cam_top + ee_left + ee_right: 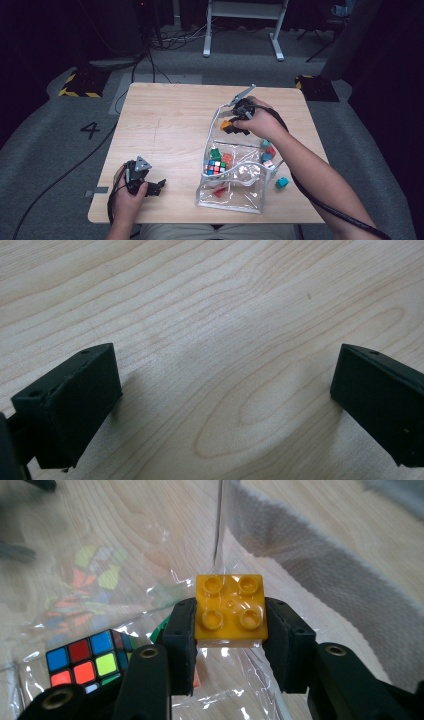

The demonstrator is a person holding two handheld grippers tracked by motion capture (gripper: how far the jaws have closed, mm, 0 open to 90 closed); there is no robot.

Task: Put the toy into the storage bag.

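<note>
A yellow studded brick (230,609) sits clamped between the black jaws of my right gripper (230,630), held over the open mouth of a clear plastic bag (235,195). In the high view the same brick (226,125) and right gripper (235,125) hover above the bag's far end. Inside the bag lie a colour puzzle cube (215,167), which also shows under the plastic (85,662), and several small bricks. My left gripper (152,188) rests on the table near the front left, its jaws (220,405) wide apart over bare wood.
A teal brick (282,182) lies on the table (165,120) just right of the bag. The bag's grey webbing strap (320,570) runs past the right gripper. A white desk frame (245,25) and cables stand on the floor beyond the table.
</note>
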